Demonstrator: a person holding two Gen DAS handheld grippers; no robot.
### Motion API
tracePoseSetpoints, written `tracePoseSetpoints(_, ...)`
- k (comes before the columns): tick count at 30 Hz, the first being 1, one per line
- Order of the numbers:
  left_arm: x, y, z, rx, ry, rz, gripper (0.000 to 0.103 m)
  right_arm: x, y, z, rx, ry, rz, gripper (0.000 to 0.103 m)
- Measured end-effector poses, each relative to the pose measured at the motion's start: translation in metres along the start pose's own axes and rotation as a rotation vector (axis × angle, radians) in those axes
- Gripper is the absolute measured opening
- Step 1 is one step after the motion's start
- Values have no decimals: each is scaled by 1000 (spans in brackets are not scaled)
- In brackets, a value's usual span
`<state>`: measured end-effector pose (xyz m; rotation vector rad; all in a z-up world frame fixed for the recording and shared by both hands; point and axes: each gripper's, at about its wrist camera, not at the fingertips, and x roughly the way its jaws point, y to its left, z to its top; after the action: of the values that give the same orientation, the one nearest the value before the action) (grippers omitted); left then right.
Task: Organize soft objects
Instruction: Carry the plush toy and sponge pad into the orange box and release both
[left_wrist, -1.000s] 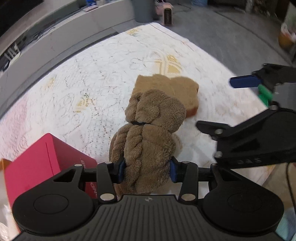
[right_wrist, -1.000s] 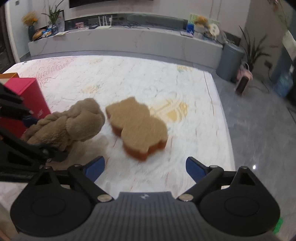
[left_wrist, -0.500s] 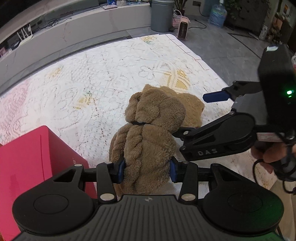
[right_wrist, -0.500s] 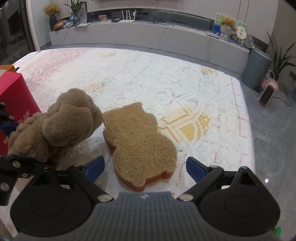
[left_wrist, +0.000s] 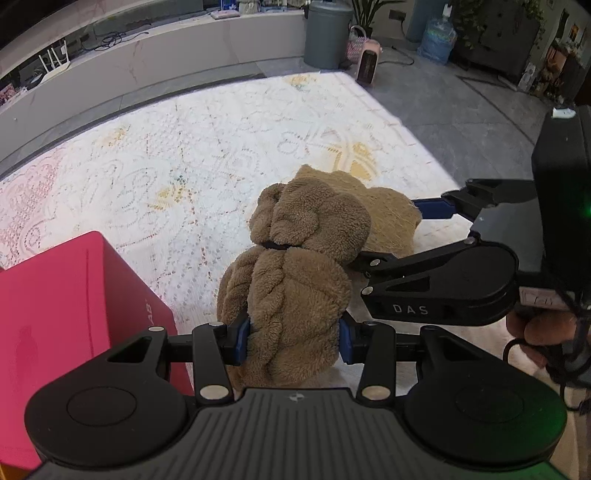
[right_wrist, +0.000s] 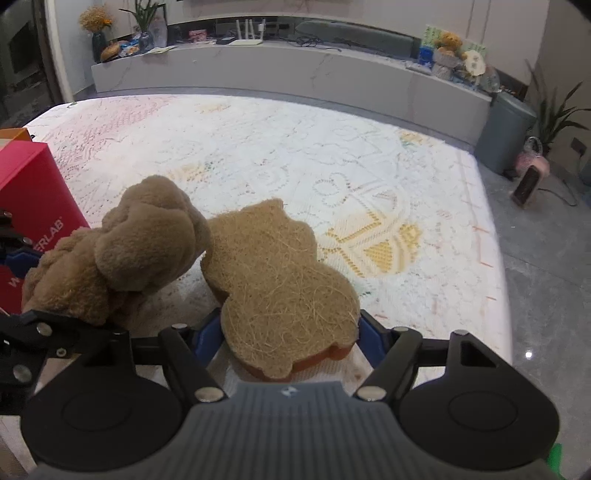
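Two soft things are in our grip: left gripper (left_wrist: 293, 341) clamps the plush toy (left_wrist: 295, 280), right gripper (right_wrist: 290, 338) closes around the sponge (right_wrist: 284, 284) on the tabletop (right_wrist: 295, 155). Neither is stowed yet.

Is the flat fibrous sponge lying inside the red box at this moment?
No, the sponge lies on the patterned cloth, between the fingers of the right tool, while the red box stands apart at the left.

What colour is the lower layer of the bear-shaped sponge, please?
Orange, under a tan fibrous top: sponge, clearest in the right wrist view.
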<state>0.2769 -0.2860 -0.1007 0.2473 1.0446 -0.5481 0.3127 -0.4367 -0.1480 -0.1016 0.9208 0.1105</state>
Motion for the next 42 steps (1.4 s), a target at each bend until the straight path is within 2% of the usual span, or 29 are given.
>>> tracePoseSetpoints(7,-43,-5,-18,-29,-66,-104,51,-49,16,-7,63,13,-109,73)
tracePoseSetpoints(11,-75,-2,-35,-39,-118,-147,51,-82,26,-18,134,-5,-130,73)
tracePoseSetpoints(19,-140,30,-74,-102,-232,-147,51,-144,73,-37,225,-110,-56,73)
tracePoseSetpoints(25,-178,77,-103,-194,-294,-90,50,-170,130,-33,221,-178,19,73)
tracePoseSetpoints(29,-197,117,-121,-295,-342,-37,50,-177,174,-20,180,-205,93,73)
tracePoseSetpoints(35,-220,181,-141,-424,-382,73,50,-175,243,10,25,-213,158,73)
tracePoseSetpoints(42,-226,240,-139,-493,-357,147,51,-153,313,48,-176,-188,196,73)
